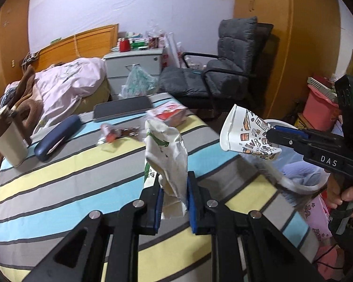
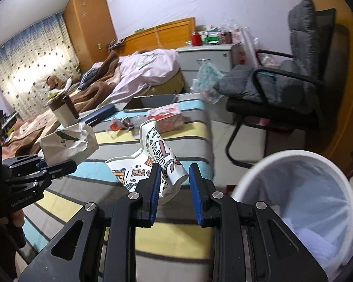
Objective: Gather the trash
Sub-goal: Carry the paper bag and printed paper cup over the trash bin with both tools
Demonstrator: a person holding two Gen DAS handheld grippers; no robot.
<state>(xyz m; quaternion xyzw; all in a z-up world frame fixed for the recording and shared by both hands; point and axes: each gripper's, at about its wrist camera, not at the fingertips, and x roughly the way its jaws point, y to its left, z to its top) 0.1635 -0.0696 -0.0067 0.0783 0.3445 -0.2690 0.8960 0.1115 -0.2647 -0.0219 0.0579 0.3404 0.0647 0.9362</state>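
Observation:
My left gripper (image 1: 174, 188) is shut on a crumpled white paper bag (image 1: 164, 155) with green print, held above the striped table; it also shows in the right wrist view (image 2: 68, 141). My right gripper (image 2: 173, 178) is shut on a crushed patterned paper cup (image 2: 153, 162), which also shows in the left wrist view (image 1: 244, 134), held near the table's right edge. A white trash bin (image 2: 301, 188) with a liner stands just right of the right gripper. Small wrappers (image 1: 117, 134) lie on the table.
On the striped tablecloth (image 1: 70, 188) lie a dark glasses case (image 1: 57, 137), a tumbler (image 1: 8, 141), a dark tablet (image 1: 122, 107) and a red-and-white box (image 1: 169, 115). A grey padded chair (image 1: 223, 75) and a bed (image 1: 66, 82) stand beyond. A pink bucket (image 1: 320, 110) is at right.

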